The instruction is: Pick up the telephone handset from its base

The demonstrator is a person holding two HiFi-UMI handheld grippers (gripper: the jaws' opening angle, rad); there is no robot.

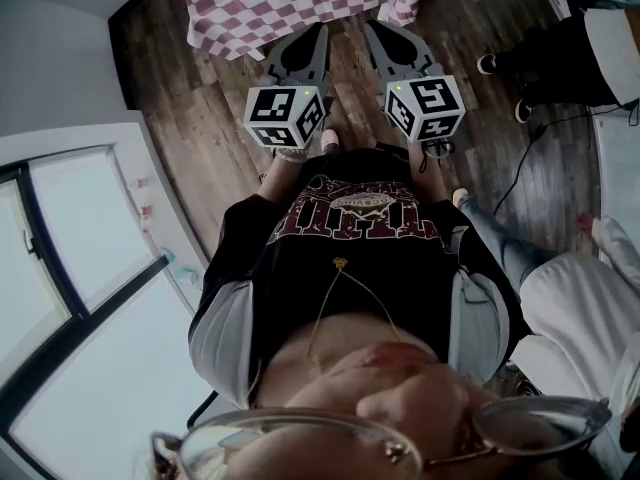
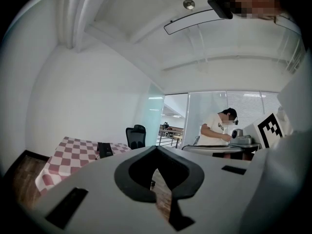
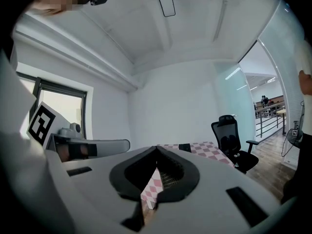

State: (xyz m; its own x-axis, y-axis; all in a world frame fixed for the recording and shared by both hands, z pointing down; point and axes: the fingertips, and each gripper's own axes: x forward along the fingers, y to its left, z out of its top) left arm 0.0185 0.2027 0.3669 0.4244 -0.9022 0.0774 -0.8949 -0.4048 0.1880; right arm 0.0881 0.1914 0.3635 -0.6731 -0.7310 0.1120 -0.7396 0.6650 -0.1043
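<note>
Daylight through the window (image 1: 90,228) blows out to white in the head view, while the wooden floor (image 1: 200,98) stays dim. Both gripper views bend strongly and darken at the corners; the fingers (image 2: 87,179) look soft, the room beyond them sharper.

Checked tablecloth (image 1: 280,3) looks soft cloth — floor (image 1: 190,108) dark wood-grain planks, matt.

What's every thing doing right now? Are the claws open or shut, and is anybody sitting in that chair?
left claw, shut, nothing in it.
right claw, shut, nothing in it.
tablecloth, spread out, hanging over the edge.
phone, lying on the tablecloth, not touched; too small to see more.
office chair, upright, nobody in it.
</note>
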